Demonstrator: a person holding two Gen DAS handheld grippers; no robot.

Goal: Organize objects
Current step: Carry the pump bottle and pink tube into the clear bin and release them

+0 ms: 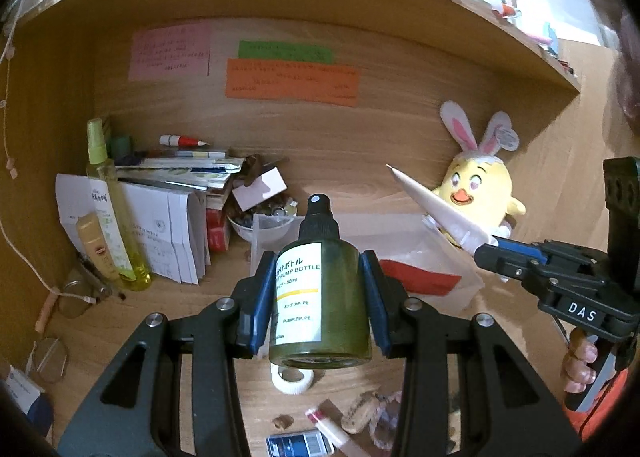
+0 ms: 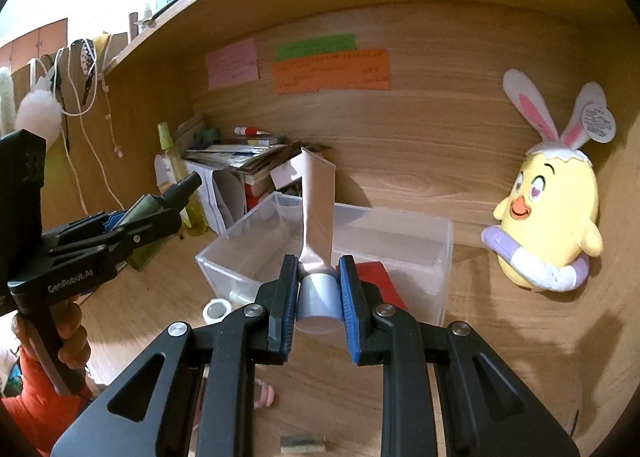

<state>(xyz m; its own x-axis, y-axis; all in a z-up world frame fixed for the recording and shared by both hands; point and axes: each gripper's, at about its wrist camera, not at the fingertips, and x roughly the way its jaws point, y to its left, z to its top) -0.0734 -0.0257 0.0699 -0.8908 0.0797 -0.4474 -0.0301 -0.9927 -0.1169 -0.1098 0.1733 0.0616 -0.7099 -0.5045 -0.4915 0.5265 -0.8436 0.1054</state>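
Holding a dark green spray bottle between its blue pads, the left gripper is clamped on the bottle's sides. The bottle has a black pump top and a white label, and it is up in the air above the desk.

The right gripper is clamped on the grey cap of a white tube. The tube sticks up and away from the gripper, with its flat end at the top. A hand holds the left gripper's handle.

Just behind both grippers, a clear plastic box sits on the desk. Something red lies inside it. A small white roll of tape lies on the desk under the green bottle.

A yellow chick toy with bunny ears leans on the back wall at the right. At the left stand a tall yellow spray bottle and a messy pile of papers. Pink, green and orange notes are stuck on the wall.
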